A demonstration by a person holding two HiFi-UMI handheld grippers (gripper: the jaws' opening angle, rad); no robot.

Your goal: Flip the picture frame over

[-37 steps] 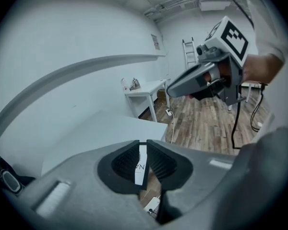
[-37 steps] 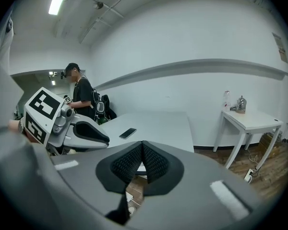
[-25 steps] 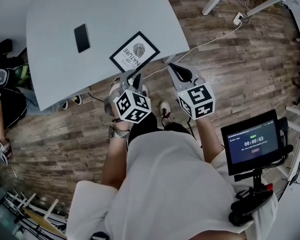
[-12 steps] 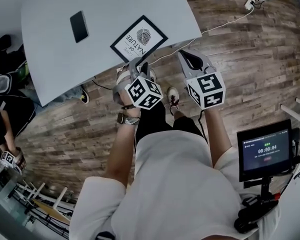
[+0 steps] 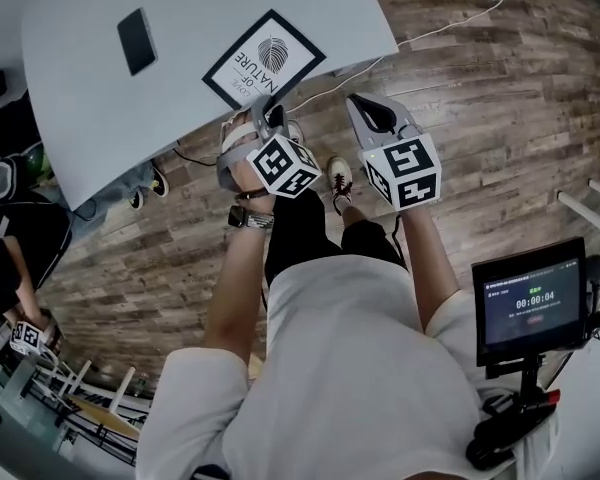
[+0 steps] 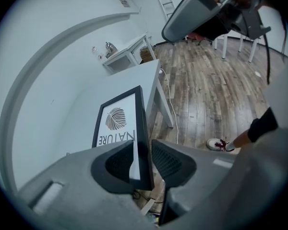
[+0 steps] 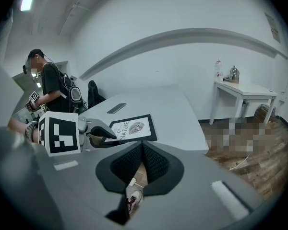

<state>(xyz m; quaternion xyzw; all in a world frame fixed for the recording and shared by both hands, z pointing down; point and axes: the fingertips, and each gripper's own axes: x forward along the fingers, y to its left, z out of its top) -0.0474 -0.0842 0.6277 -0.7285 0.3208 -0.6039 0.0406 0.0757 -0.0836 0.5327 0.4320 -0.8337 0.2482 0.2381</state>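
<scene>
Black-bordered picture frame [image 5: 265, 58] lies flat on the pale grey table [image 5: 100, 118], print side up, showing a leaf and the word NATURE. It sits right at the table's near edge, turned so one corner points at the person. Left gripper [image 5: 265, 118] is down at that near corner. Its own view has the frame's black edge running in between the two jaws, which have just been opening and now stand wide. A gap shows on the right pad's side, so there's no squeeze on the frame; whether the left pad touches it can't be told. Right gripper [image 5: 365, 108] hangs beside the left one, off the table edge and over the wood floor [image 5: 500, 118], apart from the frame. Its jaws are closed tip to tip with nothing between them, only floor and a white shoe [image 5: 337, 178] seen below them. A dark phone [image 5: 136, 41] lies flat further back on the table, well apart from the frame. A white cable [image 5: 430, 36] runs across the floor beyond the table corner. A small screen on a stand [image 5: 532, 303] sits at the person's right. A second person [image 7: 53, 87] stands by the table's far side.
</scene>
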